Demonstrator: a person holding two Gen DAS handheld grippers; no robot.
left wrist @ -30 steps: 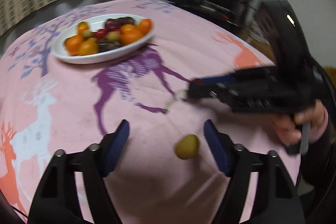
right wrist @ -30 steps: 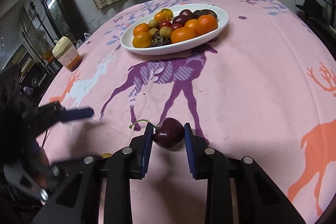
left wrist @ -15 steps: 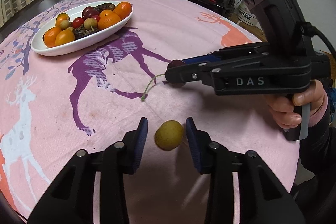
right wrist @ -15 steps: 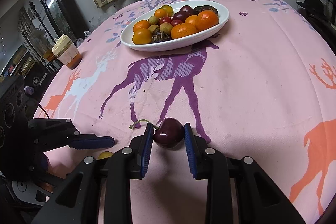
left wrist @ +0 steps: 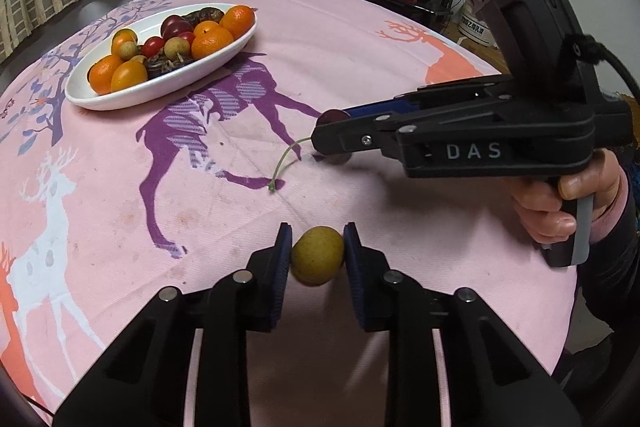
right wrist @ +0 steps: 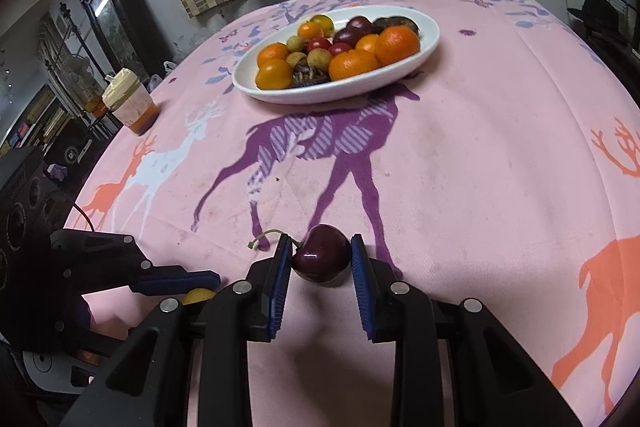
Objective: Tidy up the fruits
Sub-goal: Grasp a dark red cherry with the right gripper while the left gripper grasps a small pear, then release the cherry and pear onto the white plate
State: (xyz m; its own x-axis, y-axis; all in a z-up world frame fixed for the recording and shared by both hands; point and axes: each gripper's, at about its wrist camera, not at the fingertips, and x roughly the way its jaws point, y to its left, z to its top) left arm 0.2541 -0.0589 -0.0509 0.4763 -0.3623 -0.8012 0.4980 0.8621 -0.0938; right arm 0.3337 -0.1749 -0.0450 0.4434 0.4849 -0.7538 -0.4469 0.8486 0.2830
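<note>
Jaws of the left gripper (left wrist: 317,254), wide apart a second ago with the small yellow-green fruit (left wrist: 317,255) lying loose between them, have just been closing and now press it on both sides, near the table's front edge. Jaws of the right gripper (right wrist: 321,259) are clamped as before on the dark red cherry (right wrist: 321,259), whose green stem (right wrist: 267,236) juts to the left; in the left wrist view this gripper (left wrist: 326,143) lies across the right of the frame, held by a hand (left wrist: 568,205). Both fruits rest low over the pink deer-print tablecloth (right wrist: 480,147). Farther back, the white oval dish (right wrist: 430,31) holds oranges (right wrist: 397,45), small tan round fruits, red and dark purple fruits, and a dark spiky item. A lidded cup (right wrist: 128,103) of orange liquid stands at the table's left edge.
</note>
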